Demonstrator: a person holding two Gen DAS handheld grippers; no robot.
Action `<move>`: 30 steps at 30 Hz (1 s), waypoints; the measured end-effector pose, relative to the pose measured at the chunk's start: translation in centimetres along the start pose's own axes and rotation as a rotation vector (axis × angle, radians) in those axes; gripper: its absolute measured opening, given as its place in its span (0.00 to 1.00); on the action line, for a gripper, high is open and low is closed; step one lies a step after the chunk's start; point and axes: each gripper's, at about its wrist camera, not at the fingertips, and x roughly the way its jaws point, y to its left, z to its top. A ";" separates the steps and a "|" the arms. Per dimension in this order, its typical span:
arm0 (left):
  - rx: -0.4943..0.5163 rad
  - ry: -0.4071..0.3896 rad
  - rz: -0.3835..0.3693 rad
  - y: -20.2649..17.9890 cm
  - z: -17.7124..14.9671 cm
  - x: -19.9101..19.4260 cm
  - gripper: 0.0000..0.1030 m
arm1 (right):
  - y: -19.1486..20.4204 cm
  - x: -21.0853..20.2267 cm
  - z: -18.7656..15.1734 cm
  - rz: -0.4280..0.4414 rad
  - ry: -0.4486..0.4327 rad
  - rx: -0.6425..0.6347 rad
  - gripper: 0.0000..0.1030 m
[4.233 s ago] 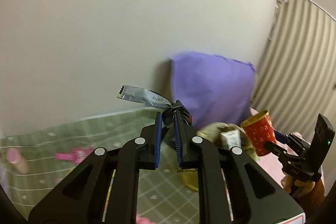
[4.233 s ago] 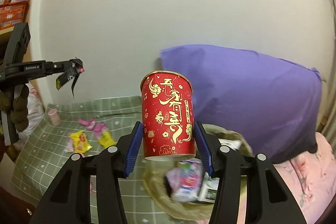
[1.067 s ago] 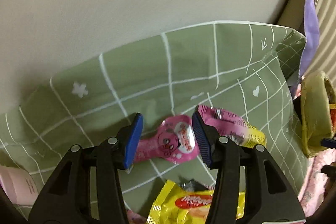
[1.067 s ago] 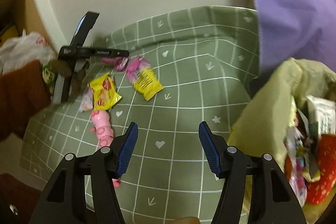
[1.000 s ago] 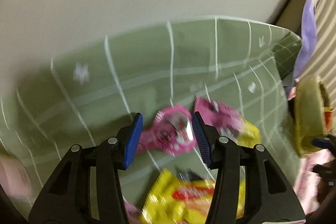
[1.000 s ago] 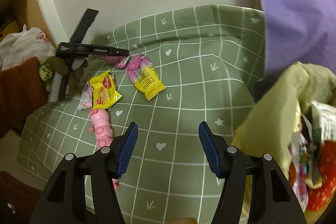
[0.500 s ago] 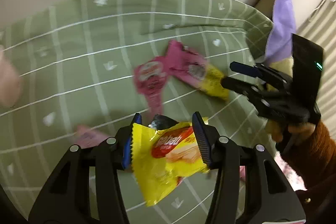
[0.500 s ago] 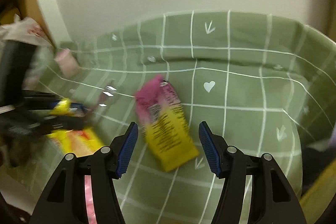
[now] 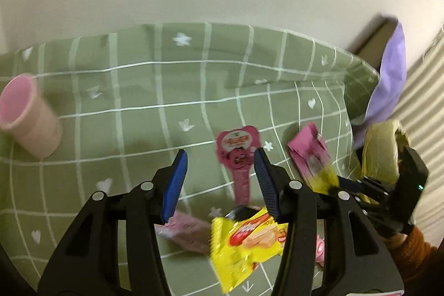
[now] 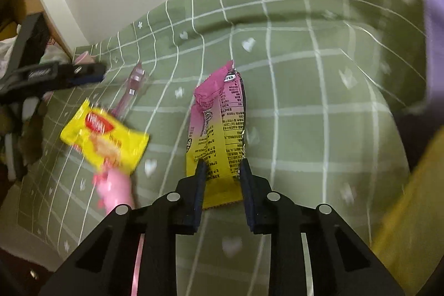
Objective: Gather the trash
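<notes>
On the green checked bedspread [image 10: 319, 90] lies a pink-and-yellow wrapper [image 10: 216, 126]. My right gripper [image 10: 222, 171] stands over its yellow end, jaws closing, with the flat, uncrumpled wrapper between the pads. From the left wrist view, the right gripper [image 9: 349, 186] sits at that wrapper [image 9: 309, 160]. My left gripper [image 9: 220, 179] is open above the bed, and a pink round wrapper with a handle [image 9: 238, 157] shows between its fingers, untouched. A yellow wafer packet [image 9: 247, 240] lies under the right finger and looks blurred in the right wrist view [image 10: 105, 138].
A pink cup [image 9: 25, 118] lies on its side at the far left. A pale pink packet [image 9: 183, 232] and a pink toy [image 10: 113, 190] lie near the yellow packet. The yellow-green trash bag [image 9: 383, 154] and purple pillow [image 9: 391, 90] are at the right. The wall runs behind the bed.
My right gripper came down onto the pink-and-yellow wrapper and its jaws narrowed around it. The left gripper shifted, still open; the yellow packet is no longer between its fingers.
</notes>
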 end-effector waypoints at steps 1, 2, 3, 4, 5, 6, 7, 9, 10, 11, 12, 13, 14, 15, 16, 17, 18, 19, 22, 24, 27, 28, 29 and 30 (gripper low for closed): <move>0.016 0.019 0.007 -0.7 0.3 0.8 0.45 | -0.1 -0.6 -0.9 -0.006 0.005 0.009 0.23; 0.031 0.038 0.021 -1.3 0.6 1.7 0.45 | -0.2 -0.9 -1.3 -0.009 0.008 0.015 0.23; 0.039 0.051 0.038 -1.7 0.6 2.3 0.45 | -0.3 -1.3 -1.8 -0.014 0.010 0.025 0.23; 0.047 0.067 0.060 -2.2 0.8 3.1 0.45 | -0.4 -1.6 -2.1 -0.015 0.010 0.032 0.23; 0.046 0.084 0.084 -2.5 1.0 3.9 0.45 | -0.6 -1.9 -2.4 -0.014 0.010 0.041 0.23; 0.041 0.094 0.106 -2.6 1.1 4.5 0.45 | -0.6 -2.2 -2.6 -0.014 0.011 0.046 0.23; 0.032 0.105 0.125 -2.7 1.3 5.1 0.45 | -0.7 -2.5 -2.8 -0.019 0.011 0.049 0.24; 0.012 0.122 0.140 -2.6 1.5 5.8 0.45 | -0.6 -3.1 -3.0 -0.022 0.000 0.044 0.24; 0.002 0.124 0.139 -2.6 1.7 6.0 0.43 | -0.5 -3.6 -3.1 -0.015 -0.016 0.037 0.25; -0.007 0.123 0.130 -2.7 1.8 6.0 0.39 | -0.4 -4.0 -3.2 -0.012 -0.026 0.032 0.28; -0.014 0.120 0.122 -2.8 1.8 5.9 0.37 | -0.2 -4.2 -3.2 -0.009 -0.038 0.025 0.39; -0.023 0.114 0.111 -2.9 1.9 5.6 0.37 | 0.0 -4.4 -3.3 -0.005 -0.048 0.018 0.43; -0.031 0.105 0.100 -3.0 1.9 5.3 0.37 | -0.1 -4.6 -3.4 -0.006 -0.054 0.015 0.43; -0.036 0.094 0.087 -3.1 2.0 4.9 0.37 | -0.1 -4.7 -3.4 -0.011 -0.056 0.014 0.43; -0.037 0.089 0.082 -3.3 2.1 4.7 0.37 | -0.1 -4.7 -3.4 -0.013 -0.058 0.014 0.43; -0.034 0.081 0.078 -3.5 2.3 4.5 0.37 | -0.1 -4.7 -3.3 -0.013 -0.060 0.013 0.44; -0.029 0.076 0.073 -3.7 2.3 4.3 0.37 | 0.0 -4.8 -3.4 -0.014 -0.062 0.012 0.44; -0.019 0.067 0.060 -3.7 2.3 3.9 0.37 | 0.0 -4.9 -3.3 -0.014 -0.068 0.011 0.44; -0.028 0.010 0.042 -3.3 2.4 2.4 0.39 | 0.4 -5.1 -3.1 -0.011 -0.078 0.003 0.44; -0.058 -0.019 0.039 -2.5 2.5 1.7 0.41 | 0.7 -5.3 -3.2 -0.008 -0.080 -0.010 0.44; -0.058 0.031 0.060 -1.7 2.2 2.4 0.41 | 1.1 -5.5 -3.5 -0.011 -0.077 -0.018 0.44; -0.044 0.046 0.065 -2.0 2.0 2.9 0.41 | 1.1 -5.4 -3.6 -0.010 -0.074 -0.014 0.44; -0.017 0.070 0.075 -2.8 1.9 3.8 0.41 | 1.0 -5.5 -3.7 -0.009 -0.072 -0.008 0.44; 0.011 0.091 0.088 -3.3 1.7 4.5 0.41 | 1.0 -5.6 -3.8 -0.009 -0.071 0.000 0.44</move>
